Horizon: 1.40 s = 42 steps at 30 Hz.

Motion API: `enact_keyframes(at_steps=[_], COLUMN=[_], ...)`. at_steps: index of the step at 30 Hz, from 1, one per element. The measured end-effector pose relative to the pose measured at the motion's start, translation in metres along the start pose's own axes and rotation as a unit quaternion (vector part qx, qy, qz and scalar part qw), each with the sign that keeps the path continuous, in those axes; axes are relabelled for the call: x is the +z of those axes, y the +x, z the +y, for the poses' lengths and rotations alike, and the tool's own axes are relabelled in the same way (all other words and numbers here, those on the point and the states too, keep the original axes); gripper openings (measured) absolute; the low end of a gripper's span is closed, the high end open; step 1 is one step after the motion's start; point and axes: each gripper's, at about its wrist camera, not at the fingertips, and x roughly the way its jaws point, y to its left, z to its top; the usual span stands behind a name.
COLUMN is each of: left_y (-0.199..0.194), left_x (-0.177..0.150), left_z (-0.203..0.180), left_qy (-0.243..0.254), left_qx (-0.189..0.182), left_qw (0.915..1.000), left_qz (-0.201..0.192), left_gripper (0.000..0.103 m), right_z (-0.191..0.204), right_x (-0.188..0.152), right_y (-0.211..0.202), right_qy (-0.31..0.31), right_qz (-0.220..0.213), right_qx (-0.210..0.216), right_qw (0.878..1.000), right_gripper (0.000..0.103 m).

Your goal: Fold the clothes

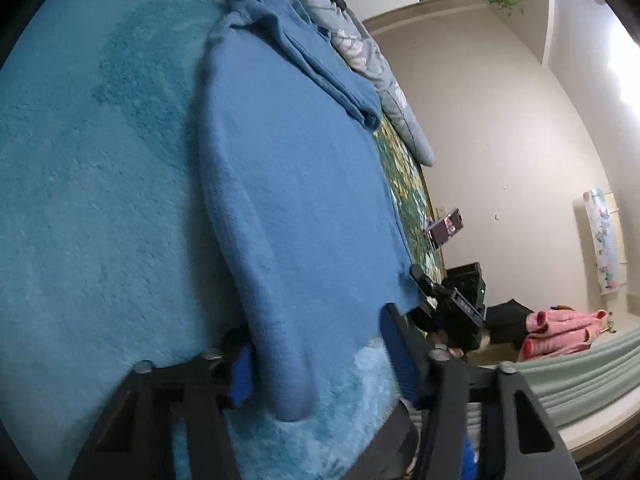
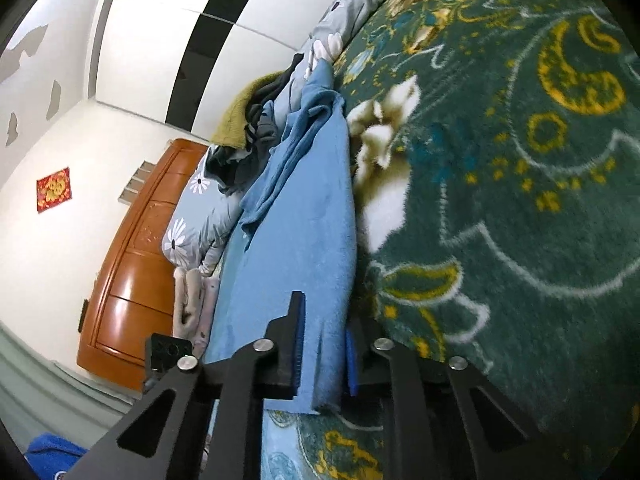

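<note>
A blue fleece garment [image 1: 296,184] lies spread on a patterned blanket [image 1: 80,184], with a sleeve folded across its far end. My left gripper [image 1: 316,364] stands open around the garment's near left hem corner, one finger on each side of a rolled edge. My right gripper [image 2: 324,356] is closed around the other hem corner of the same garment [image 2: 304,220], the cloth pinched between its blue pads. The right gripper also shows in the left wrist view [image 1: 448,304] at the garment's right corner.
A grey floral duvet [image 2: 192,216] and a heap of dark and yellow clothes [image 2: 244,120] lie beyond the garment. A wooden headboard [image 2: 128,272] stands behind. A pink garment [image 1: 560,332] lies at the right, with a phone on a stand [image 1: 446,228] near the bed edge.
</note>
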Motion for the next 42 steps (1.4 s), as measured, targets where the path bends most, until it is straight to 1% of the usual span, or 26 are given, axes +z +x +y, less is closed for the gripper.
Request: enact_keyframes(at_steps=[1,2,3,5,6,9,13,16,19,22,25,27,29,31,34,36,38,42], left_y=[0.0,-0.002,-0.003,-0.004,-0.004,-0.006,-0.015,-0.032,-0.047,-0.057,-0.069,-0.083,-0.089,-0.091,-0.087,-0.081,-0.073,-0.055], left_x=[0.0,0.001,0.001,0.0,0.0,-0.003,-0.001,-0.002,-0.006,-0.014,-0.02,-0.018,-0.008,0.008,0.044,0.066,0.09,0.127], left_z=[0.003,0.008,0.013,0.021,0.023,0.021,0.009,0.001,-0.008,-0.018,-0.026,-0.033,-0.039,-0.043,-0.031,-0.018,-0.005,0.011], left_qy=[-0.009,-0.018,-0.027,-0.039,-0.039,-0.032,-0.007,0.017,0.033,0.056,0.063,0.075,0.081,0.082,0.049,0.026,0.007,-0.021], left_qx=[-0.003,-0.006,-0.006,-0.001,0.003,0.004,-0.01,-0.016,-0.034,-0.029,-0.047,-0.065,-0.083,-0.102,-0.131,-0.143,-0.148,-0.144], left_qw=[0.9999,0.9998,0.9995,0.9991,0.999,0.9991,0.9992,0.9986,0.9974,0.9967,0.9958,0.9934,0.9909,0.9881,0.9856,0.9838,0.9829,0.9829], left_qz=[-0.005,-0.009,-0.012,-0.018,-0.02,-0.027,-0.038,-0.048,-0.055,-0.051,-0.047,-0.057,-0.068,-0.081,-0.096,-0.104,-0.11,-0.113], left_gripper=[0.041,0.032,0.027,0.008,0.006,0.005,0.004,0.004,0.004,0.004,0.004,0.004,0.004,0.005,0.006,0.006,0.007,0.007], right_z=[-0.001,-0.003,-0.004,-0.004,-0.004,-0.002,0.006,0.015,0.027,0.043,0.06,0.069,0.079,0.088,0.101,0.106,0.107,0.105], right_x=[0.0,0.0,-0.001,-0.001,-0.002,-0.004,-0.011,-0.017,-0.025,-0.033,-0.043,-0.044,-0.041,-0.031,-0.007,0.016,0.04,0.091], right_y=[-0.001,-0.002,-0.003,-0.003,-0.004,-0.006,-0.016,-0.028,-0.038,-0.049,-0.065,-0.073,-0.078,-0.076,-0.064,-0.047,-0.028,0.012], right_qy=[0.004,0.007,0.01,0.015,0.017,0.021,0.018,0.009,-0.004,-0.023,-0.036,-0.044,-0.05,-0.056,-0.064,-0.059,-0.047,-0.019], right_qz=[-0.001,-0.002,-0.003,-0.006,-0.007,-0.01,-0.018,-0.031,-0.041,-0.051,-0.067,-0.078,-0.088,-0.09,-0.093,-0.092,-0.091,-0.086], right_qx=[-0.001,-0.003,-0.006,-0.012,-0.016,-0.024,0.002,0.024,0.047,0.065,0.096,0.109,0.118,0.118,0.115,0.109,0.1,0.071], right_qw=[1.0,1.0,1.0,1.0,1.0,0.999,1.0,0.999,0.998,0.996,0.992,0.99,0.988,0.987,0.987,0.988,0.99,0.994], right_gripper=[0.015,0.013,0.011,0.008,0.007,0.004,0.003,0.003,0.003,0.003,0.003,0.003,0.003,0.003,0.003,0.003,0.003,0.003])
